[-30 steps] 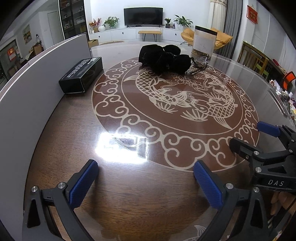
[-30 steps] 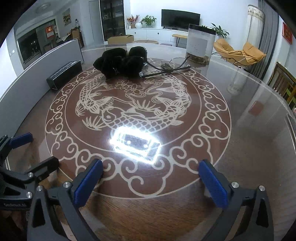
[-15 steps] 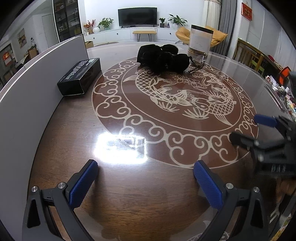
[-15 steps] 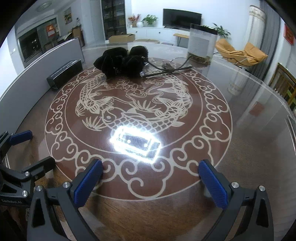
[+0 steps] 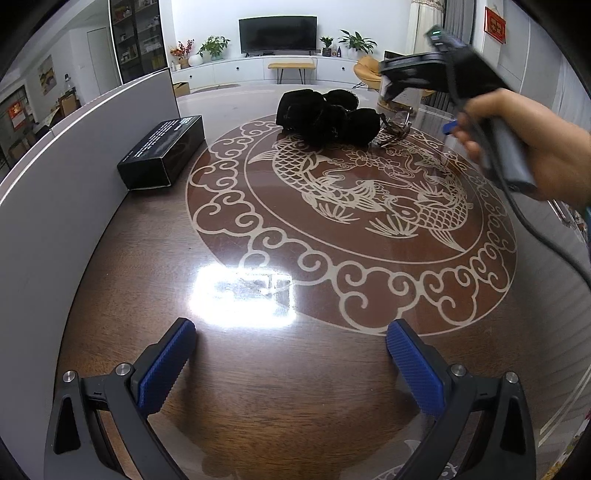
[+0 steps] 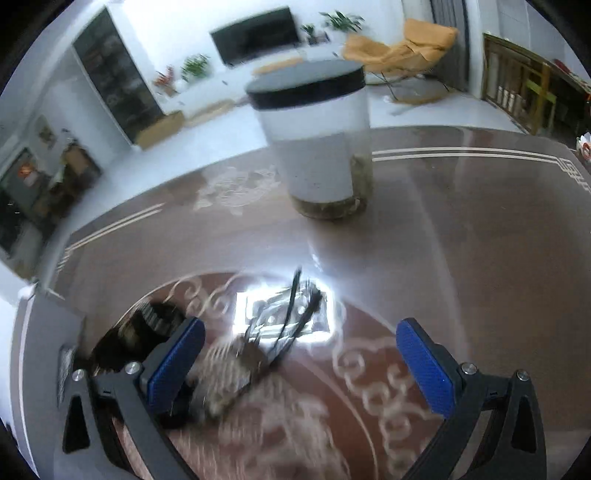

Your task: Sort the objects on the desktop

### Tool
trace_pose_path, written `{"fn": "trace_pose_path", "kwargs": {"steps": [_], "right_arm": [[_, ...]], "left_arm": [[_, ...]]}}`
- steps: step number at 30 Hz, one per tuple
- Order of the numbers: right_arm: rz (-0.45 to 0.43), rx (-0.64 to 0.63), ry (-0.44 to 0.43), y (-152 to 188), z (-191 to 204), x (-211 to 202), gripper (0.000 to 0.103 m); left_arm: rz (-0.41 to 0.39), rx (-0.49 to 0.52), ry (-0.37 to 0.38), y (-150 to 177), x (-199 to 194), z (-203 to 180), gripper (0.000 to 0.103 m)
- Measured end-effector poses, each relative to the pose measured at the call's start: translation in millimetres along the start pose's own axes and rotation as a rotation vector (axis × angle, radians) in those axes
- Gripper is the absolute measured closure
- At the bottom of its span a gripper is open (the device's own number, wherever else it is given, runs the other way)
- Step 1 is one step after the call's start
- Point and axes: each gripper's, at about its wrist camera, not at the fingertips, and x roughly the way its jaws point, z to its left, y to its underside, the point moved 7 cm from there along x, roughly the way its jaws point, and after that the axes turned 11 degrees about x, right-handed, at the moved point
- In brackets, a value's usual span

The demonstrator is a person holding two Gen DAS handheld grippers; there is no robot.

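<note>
Spectacles, thin dark wire frame (image 6: pixel 284 332), at my right gripper's (image 6: pixel 295 373) twelve o'clock beside fluffy black fabric bundle (image 5: pixel 325 116); light, fragile, slippery, so I'd pinch the bridge. Both grippers gape empty; left gripper (image 5: pixel 291 363) hovers over the brown patterned table (image 5: pixel 258 369).

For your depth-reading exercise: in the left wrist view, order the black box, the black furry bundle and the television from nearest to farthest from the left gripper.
1. Black box, left, beside the grey partition.
2. Black furry bundle, centre, far side of table.
3. Television, on the back wall.
</note>
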Motion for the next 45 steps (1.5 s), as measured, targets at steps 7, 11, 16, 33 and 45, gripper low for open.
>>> {"fn": "trace_pose_path", "kwargs": {"steps": [7, 11, 16, 33, 45], "right_arm": [[0.065, -0.198, -0.068, 37.4, 60.5, 26.2, 0.000], [0.080, -0.481, -0.153, 84.3, 101.5, 21.3, 0.000], [0.159, -0.680, -0.276, 150.3, 104.3, -10.7, 0.000], [0.059, -0.545, -0.087, 72.0, 104.0, 21.1, 0.002], [-0.014, -0.535, -0.079, 72.9, 73.4, 18.1, 0.070]], "left_arm": [[0.000, -0.001, -0.001, -0.1, 0.2, -0.1, 0.000], [0.000, -0.001, 0.000, 0.1, 0.1, -0.4, 0.000], [-0.001, -0.001, -0.001, 0.0, 0.0, -0.9, 0.000], [-0.002, -0.004, -0.005, 0.7, -0.6, -1.1, 0.000], [-0.002, -0.006, -0.006, 0.3, -0.6, -1.6, 0.000]]}}
